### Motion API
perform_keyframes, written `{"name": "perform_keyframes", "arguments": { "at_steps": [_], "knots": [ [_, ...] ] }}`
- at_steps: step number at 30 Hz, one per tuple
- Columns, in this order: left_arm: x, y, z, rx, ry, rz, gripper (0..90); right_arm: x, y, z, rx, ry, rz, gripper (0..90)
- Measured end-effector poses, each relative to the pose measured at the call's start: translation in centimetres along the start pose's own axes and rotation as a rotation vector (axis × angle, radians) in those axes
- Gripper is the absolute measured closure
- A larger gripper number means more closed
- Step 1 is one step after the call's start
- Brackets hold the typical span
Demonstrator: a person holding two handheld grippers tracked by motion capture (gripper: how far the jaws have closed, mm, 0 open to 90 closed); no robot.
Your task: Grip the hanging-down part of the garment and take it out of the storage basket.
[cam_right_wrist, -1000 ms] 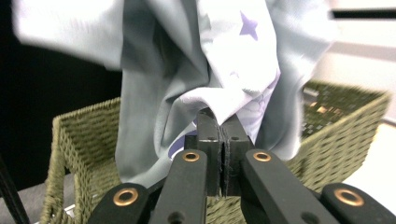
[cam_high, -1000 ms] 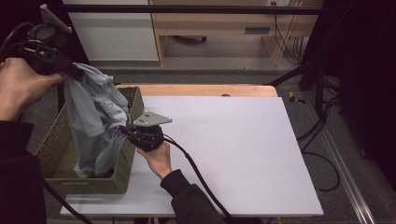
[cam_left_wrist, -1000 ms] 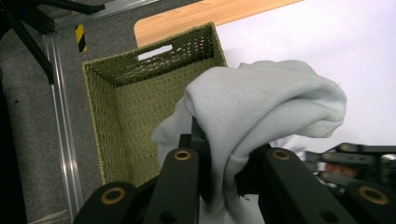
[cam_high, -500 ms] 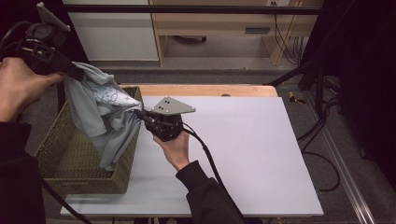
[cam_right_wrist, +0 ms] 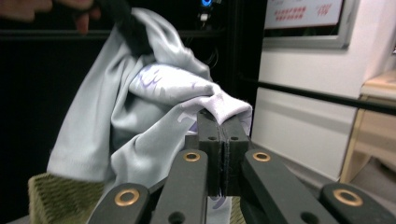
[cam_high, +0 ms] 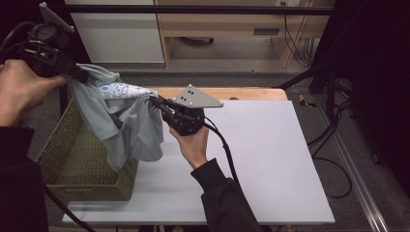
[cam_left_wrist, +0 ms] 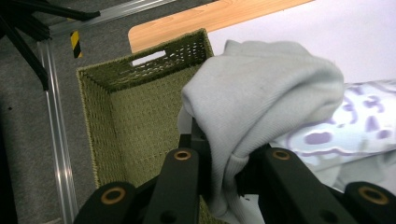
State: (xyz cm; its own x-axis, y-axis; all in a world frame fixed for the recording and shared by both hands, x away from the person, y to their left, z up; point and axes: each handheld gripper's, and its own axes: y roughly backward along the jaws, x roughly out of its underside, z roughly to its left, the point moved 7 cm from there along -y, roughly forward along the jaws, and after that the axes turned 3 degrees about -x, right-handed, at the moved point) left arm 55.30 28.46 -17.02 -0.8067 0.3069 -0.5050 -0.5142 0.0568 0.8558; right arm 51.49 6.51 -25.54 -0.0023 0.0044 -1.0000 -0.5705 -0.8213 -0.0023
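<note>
My L gripper clamped on pale grey-blue printed cotton shirt; R gripper pinches its other end, jaws closed. Shirt hangs betw. them, above green woven basket. Judged: lifted out, spreading on white tabletop not yet done.

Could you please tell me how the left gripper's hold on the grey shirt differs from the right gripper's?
The left gripper is raised high above the green woven basket and grips a thick bunched fold of the grey shirt. The right gripper is lower, near the white table, pinching a thin printed edge. The left jaws stand parted around the cloth; the right jaws sit nearly together. Both are shut on the shirt, stretching it between them.
</note>
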Motion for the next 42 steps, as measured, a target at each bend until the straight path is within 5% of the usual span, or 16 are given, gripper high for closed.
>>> {"name": "perform_keyframes", "arguments": {
  "at_steps": [21,28,33,42],
  "knots": [
    [-1.0,0.6,-2.1,0.047,-0.030,-0.037,79.7,-4.7,2.6,-1.0,0.058,0.039,-0.113,89.7],
    [-1.1,0.5,-2.3,0.042,-0.036,-0.035,79.7,-4.8,2.6,-1.2,0.067,0.043,-0.099,89.7],
    [-1.0,0.4,-2.3,0.040,-0.038,-0.032,79.7,-3.2,2.7,-1.4,0.072,0.040,-0.060,89.6],
    [-1.1,-0.5,-3.0,0.046,-0.050,-0.013,79.7,3.8,2.6,-2.5,0.070,0.016,0.084,89.4]
  ]
}}
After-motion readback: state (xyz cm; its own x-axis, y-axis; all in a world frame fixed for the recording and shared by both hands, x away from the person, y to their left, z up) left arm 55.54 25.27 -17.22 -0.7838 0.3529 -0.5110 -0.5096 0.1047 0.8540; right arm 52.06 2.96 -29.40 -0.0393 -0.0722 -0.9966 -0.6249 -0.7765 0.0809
